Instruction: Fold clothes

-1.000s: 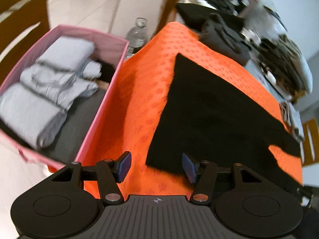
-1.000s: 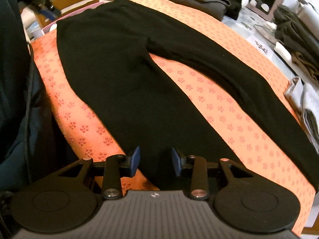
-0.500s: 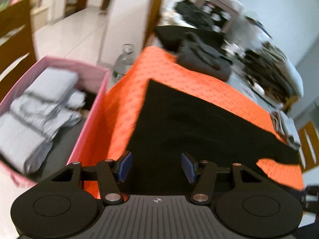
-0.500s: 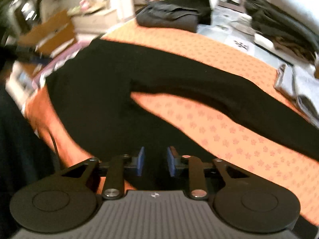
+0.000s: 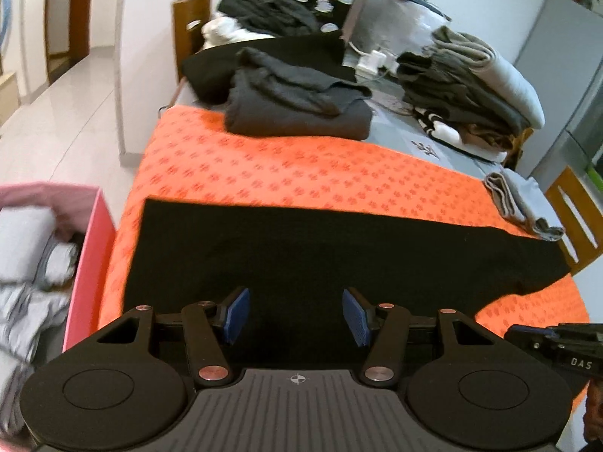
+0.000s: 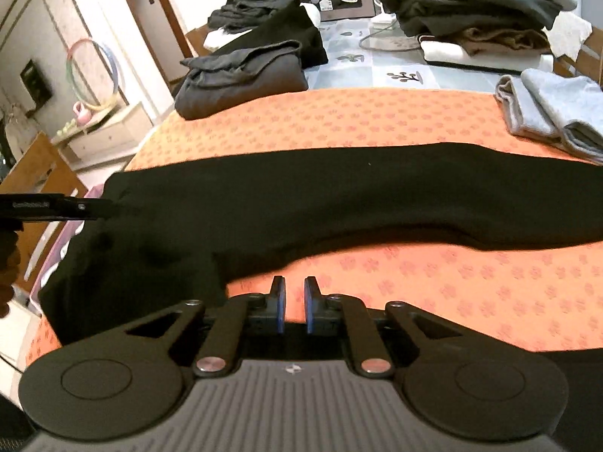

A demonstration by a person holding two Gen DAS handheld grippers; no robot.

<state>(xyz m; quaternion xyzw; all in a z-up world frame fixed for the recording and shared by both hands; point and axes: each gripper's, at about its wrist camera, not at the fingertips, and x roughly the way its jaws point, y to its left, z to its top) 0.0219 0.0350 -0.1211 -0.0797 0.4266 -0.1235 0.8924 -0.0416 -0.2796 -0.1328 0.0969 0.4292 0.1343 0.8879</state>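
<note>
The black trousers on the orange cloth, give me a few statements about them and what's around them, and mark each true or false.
1. The black trousers lie spread on the orange cloth. True.
2. The pink box is empty. False: it holds folded grey clothes.
3. The left gripper is shut tight. False: there is a wide gap between its pads, above the trousers.
4. A folded dark grey garment sits at the cloth's far edge. True.
5. The right gripper is closing, with only orange cloth seen in the gap. True.
</note>
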